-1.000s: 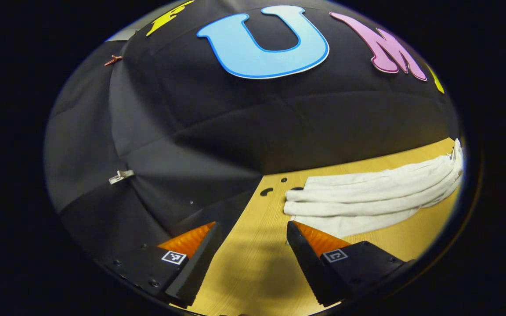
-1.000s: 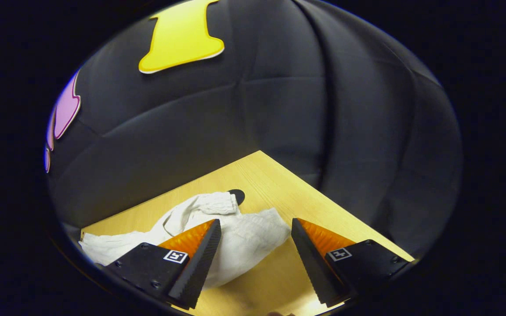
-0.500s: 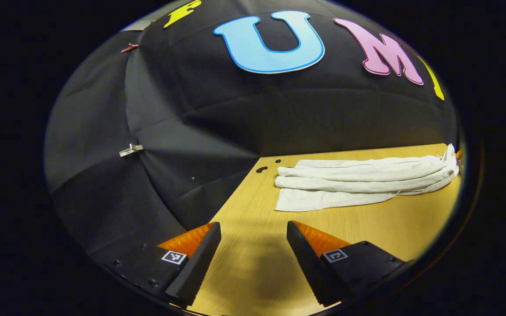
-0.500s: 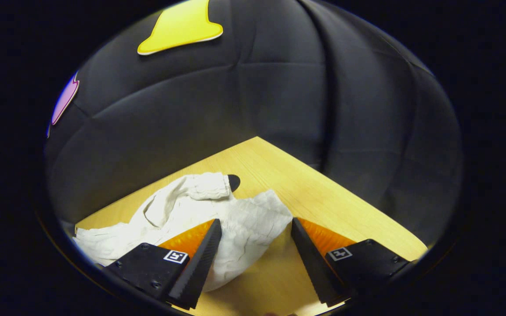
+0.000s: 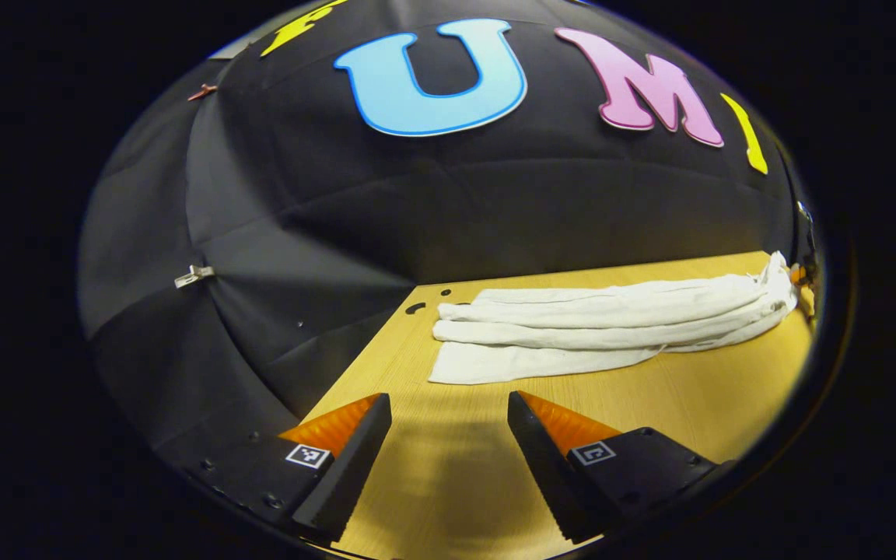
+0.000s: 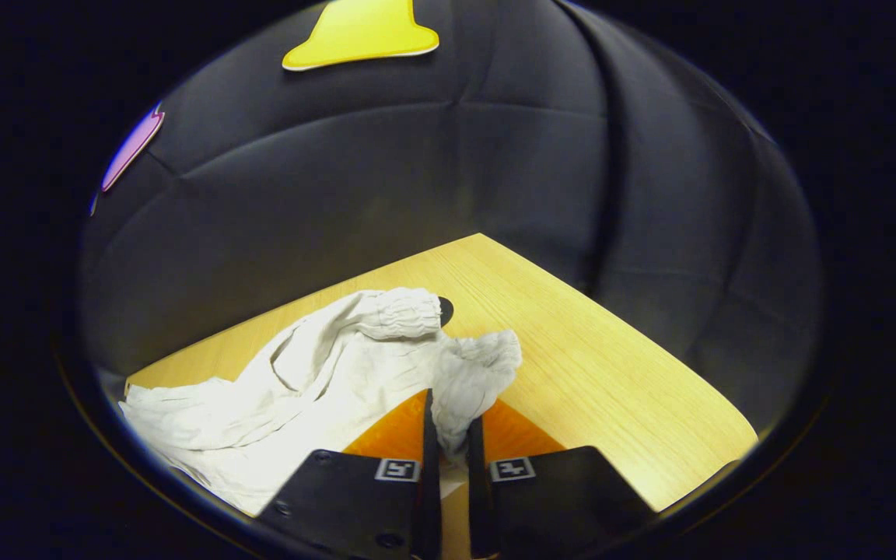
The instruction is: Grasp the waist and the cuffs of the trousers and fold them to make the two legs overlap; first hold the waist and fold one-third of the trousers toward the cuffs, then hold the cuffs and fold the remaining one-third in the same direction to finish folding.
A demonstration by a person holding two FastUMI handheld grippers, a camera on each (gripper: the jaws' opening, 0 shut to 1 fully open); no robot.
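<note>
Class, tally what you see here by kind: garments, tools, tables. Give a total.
Trousers: 1
Tools: 2, left tool and right tool
Table: 1
Total: 4

The left gripper (image 5: 448,424) sits at the bottom centre of the frame, fingers spread wide above bare wooden table (image 5: 712,404). White trousers (image 5: 596,327) stretch from centre to the right edge, cuffs nearest.

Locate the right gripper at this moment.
In the right gripper view, the right gripper is shut on the white trousers' waist edge, above the wooden table.
</note>
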